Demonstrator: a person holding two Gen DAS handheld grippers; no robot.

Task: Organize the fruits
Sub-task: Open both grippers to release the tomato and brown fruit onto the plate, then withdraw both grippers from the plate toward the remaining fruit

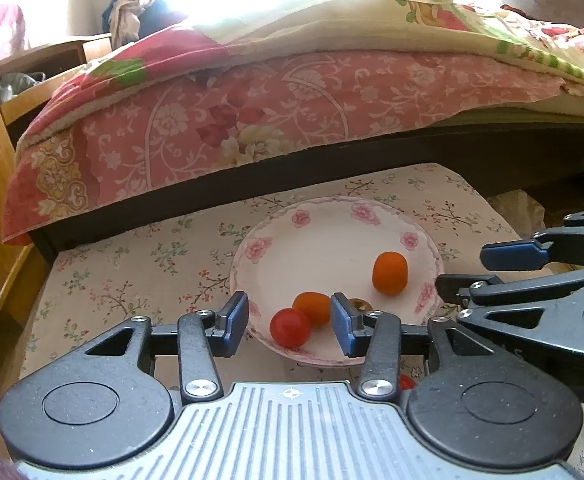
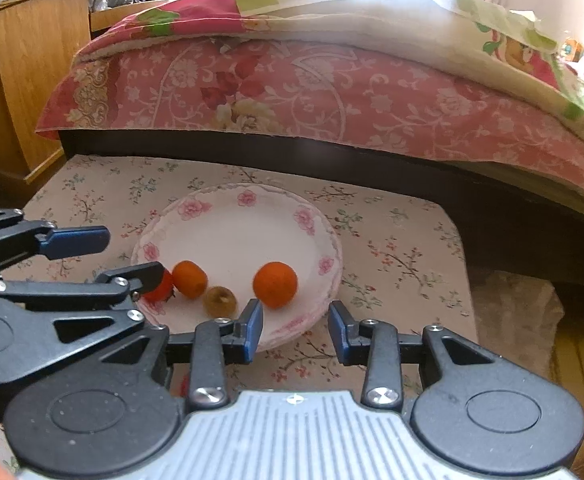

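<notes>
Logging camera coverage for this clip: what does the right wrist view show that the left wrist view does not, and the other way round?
Only the right wrist view shows the yellowish-brown fruit whole; the left wrist view has it mostly hidden behind a finger. Only the left wrist view shows the red fruit unobstructed between the open left gripper, plus a red bit on the table under that gripper. Both show the floral plate, the two orange fruits, the floral tablecloth, the bed and both grippers open, including the right gripper.

Floral tbl [image 2: 411, 248] w/ plate [image 2: 228, 232].
</notes>
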